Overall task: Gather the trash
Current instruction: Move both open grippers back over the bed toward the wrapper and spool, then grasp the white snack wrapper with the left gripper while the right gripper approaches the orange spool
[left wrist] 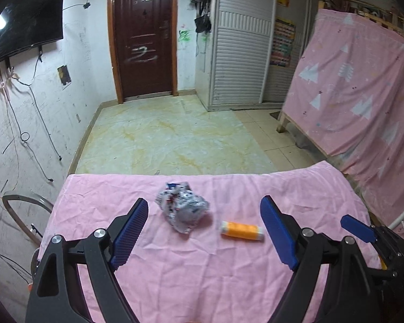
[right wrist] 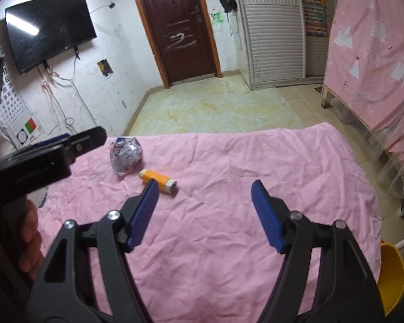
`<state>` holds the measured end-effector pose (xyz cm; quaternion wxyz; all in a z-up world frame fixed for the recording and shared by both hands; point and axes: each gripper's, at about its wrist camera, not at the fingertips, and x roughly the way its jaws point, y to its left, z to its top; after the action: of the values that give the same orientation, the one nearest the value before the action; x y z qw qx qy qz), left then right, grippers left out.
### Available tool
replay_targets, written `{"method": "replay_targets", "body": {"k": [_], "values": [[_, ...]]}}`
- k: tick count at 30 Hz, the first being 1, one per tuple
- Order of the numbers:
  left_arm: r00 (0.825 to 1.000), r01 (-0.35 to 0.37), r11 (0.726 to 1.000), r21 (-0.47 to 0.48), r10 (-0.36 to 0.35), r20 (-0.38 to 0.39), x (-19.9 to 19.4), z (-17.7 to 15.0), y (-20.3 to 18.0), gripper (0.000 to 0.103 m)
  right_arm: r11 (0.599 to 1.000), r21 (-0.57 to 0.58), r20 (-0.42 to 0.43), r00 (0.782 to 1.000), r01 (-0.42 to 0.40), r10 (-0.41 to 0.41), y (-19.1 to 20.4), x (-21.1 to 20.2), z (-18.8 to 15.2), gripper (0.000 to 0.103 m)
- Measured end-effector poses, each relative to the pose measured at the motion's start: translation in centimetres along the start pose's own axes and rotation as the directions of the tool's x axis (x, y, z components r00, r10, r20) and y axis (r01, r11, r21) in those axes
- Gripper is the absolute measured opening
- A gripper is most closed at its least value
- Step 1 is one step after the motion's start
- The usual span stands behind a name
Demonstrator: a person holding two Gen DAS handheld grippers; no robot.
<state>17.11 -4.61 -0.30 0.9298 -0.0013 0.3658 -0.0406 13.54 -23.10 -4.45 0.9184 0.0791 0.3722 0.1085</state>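
The left gripper (left wrist: pixel 204 212) hangs over a pink cloth (left wrist: pixel 202 269) spread on a table, its two blue-padded jaws standing wide apart with nothing gripped. A crumpled foil wrapper (left wrist: pixel 181 210) lies on the cloth between the lines of those jaws, nearer the left-hand pad and just ahead of its tip, not touched by either. An orange tube (left wrist: pixel 242 231) with pale ends lies flat just beside the wrapper, close to the inner face of the right-hand pad but apart from it. From the right wrist view, the right gripper (right wrist: pixel 204 188) also stands with jaws apart and empty above the same cloth. There the tube (right wrist: pixel 159 179) lies at the tip of its left-hand pad, which partly covers it in the picture; whether pad and tube touch cannot be told. The wrapper (right wrist: pixel 126 156) sits farther off, beyond that same pad and outside the gap between the jaws. The space straight between the right gripper's pads shows only bare cloth. A yellow container (right wrist: pixel 392 277) shows at the table's edge, outside the right-hand jaw. The other gripper's body and a hand (right wrist: pixel 29 242) holding it fill the left edge of that view.
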Motion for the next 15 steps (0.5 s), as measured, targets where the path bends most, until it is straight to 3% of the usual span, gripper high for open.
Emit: {"method": "replay_targets", "body": {"k": [15], "values": [[0.993,-0.035,0.997,-0.065,0.028,-0.113,7.3,1.3,3.7,0.076,0.983,-0.165,-0.108,0.992,-0.077,0.06,5.4,6.0,0.0,0.068]]}}
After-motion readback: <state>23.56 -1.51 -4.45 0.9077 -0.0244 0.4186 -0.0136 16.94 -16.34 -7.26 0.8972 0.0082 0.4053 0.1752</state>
